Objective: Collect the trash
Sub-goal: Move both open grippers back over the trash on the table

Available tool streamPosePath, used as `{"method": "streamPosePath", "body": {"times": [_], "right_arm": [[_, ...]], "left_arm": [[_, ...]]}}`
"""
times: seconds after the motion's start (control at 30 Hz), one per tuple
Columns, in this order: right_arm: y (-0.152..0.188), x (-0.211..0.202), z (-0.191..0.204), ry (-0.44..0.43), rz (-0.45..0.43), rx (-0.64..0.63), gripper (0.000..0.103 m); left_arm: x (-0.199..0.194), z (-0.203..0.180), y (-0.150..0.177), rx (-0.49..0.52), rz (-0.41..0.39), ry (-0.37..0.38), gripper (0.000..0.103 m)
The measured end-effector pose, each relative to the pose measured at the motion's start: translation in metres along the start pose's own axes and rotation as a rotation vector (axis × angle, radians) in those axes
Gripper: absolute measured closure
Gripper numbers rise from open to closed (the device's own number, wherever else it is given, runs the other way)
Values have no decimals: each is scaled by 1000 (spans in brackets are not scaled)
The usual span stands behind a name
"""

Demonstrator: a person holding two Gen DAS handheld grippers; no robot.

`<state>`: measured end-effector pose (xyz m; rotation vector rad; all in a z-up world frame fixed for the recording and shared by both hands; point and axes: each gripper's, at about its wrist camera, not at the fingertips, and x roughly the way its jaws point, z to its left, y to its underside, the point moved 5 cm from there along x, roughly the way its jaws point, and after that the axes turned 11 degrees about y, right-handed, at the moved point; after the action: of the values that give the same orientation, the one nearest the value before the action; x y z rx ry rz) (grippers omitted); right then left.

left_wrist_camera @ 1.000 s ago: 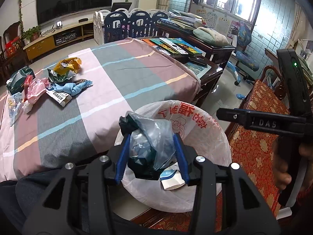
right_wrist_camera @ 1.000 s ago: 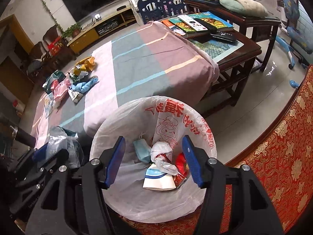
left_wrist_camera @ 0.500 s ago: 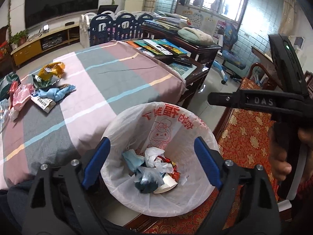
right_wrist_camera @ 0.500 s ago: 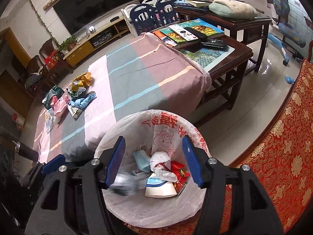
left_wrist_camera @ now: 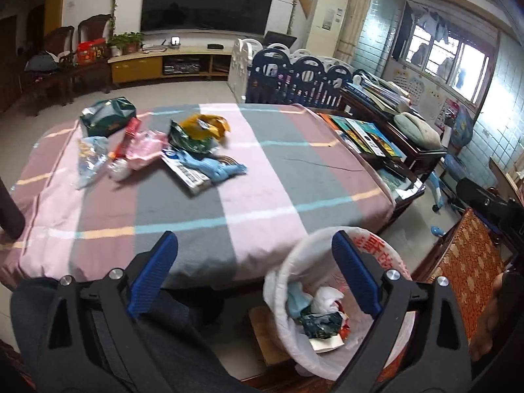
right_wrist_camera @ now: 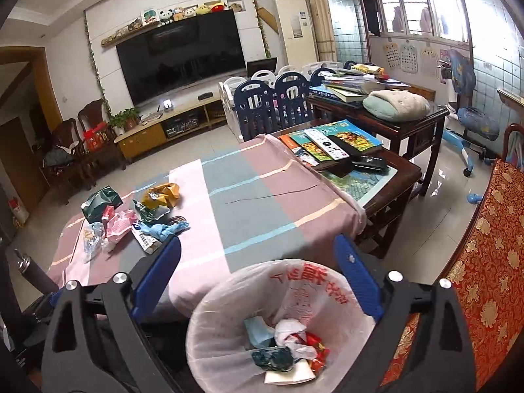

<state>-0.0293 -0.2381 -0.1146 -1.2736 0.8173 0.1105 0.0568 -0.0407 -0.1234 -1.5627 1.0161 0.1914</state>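
Partly, the bin wall hides its trash.

The right gripper is opening, nothing between its blue pads, above the white plastic-lined trash bin with crumpled wrappers.

Left gripper: black plastic frame, two broad arms with triangular cut-outs, silver round-head screws at the joints. Fingers faced with blue ribbed pads. Right gripper: same build, black arms, silver screws, blue pads; one small screw shows on the outer face of the right-side finger. Person wears dark blue-grey trousers.
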Motion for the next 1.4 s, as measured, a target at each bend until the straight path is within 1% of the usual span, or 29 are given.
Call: {"method": "streamPosePath", "body": {"times": [0.07,0.13,0.2,0.27,0.4,0.47,0.57,0.63,0.7,0.77,0.8,0.83,0.9,0.93,0.97,1.0,1.03,1.07,1.13,1.17,1.23,1.3,1.37,1.4], "right_arm": [[0,5,9,14,28,21,9],[1,10,18,47,47,22,9],[1,12,29,81,52,-9,9],[1,13,39,81,48,-32,9],[6,14,59,111,19,-118,8],[12,16,70,112,15,-163,5],[20,18,82,97,0,-198,4],[25,21,89,78,8,-222,4],[30,28,94,40,36,-227,4],[34,37,99,2,89,-211,4],[37,42,102,-10,115,-204,5],[40,47,107,-19,132,-201,8],[47,57,121,-34,164,-222,27],[51,63,129,-43,177,-240,32],[55,68,138,-57,186,-260,43],[58,71,145,-68,189,-271,50],[62,76,155,-84,194,-286,53],[63,81,164,-97,196,-293,56],[62,90,177,-118,192,-286,57],[60,95,184,-131,189,-276,56],[56,109,198,-152,200,-254,56],[51,128,214,-174,229,-222,56],[50,148,234,-187,258,-221,56],[48,163,247,-181,270,-234,55]], "left_arm": [[-6,8,-6,14,-15,-34,8],[-12,18,-12,5,-37,-53,7],[-18,30,-16,-29,-56,-46,7],[-24,45,-20,-65,-77,-42,7],[-32,75,-24,-102,-112,-68,4],[-35,94,-24,-147,-119,-80,4],[-35,121,-21,-236,-123,-74,4],[-36,135,-17,-283,-125,-78,4],[-39,145,-15,-310,-142,-94,4],[-45,153,-15,-327,-177,-115,4],[-47,156,-15,-327,-190,-124,4],[-49,158,-15,-322,-204,-144,4],[-52,162,-14,-308,-218,-180,5],[-53,163,-14,-300,-225,-201,9],[-54,165,-13,-295,-228,-212,12],[-55,167,-12,-291,-232,-222,17],[-55,168,-12,-286,-235,-228,21],[-56,171,-12,-281,-239,-237,24],[-58,180,-9,-285,-246,-264,34],[-58,187,-7,-301,-245,-280,37],[-57,204,0,-351,-229,-298,49],[-52,220,8,-418,-205,-298,55],[-49,234,17,-473,-192,-299,55],[-49,237,20,-482,-188,-302,55]]}}
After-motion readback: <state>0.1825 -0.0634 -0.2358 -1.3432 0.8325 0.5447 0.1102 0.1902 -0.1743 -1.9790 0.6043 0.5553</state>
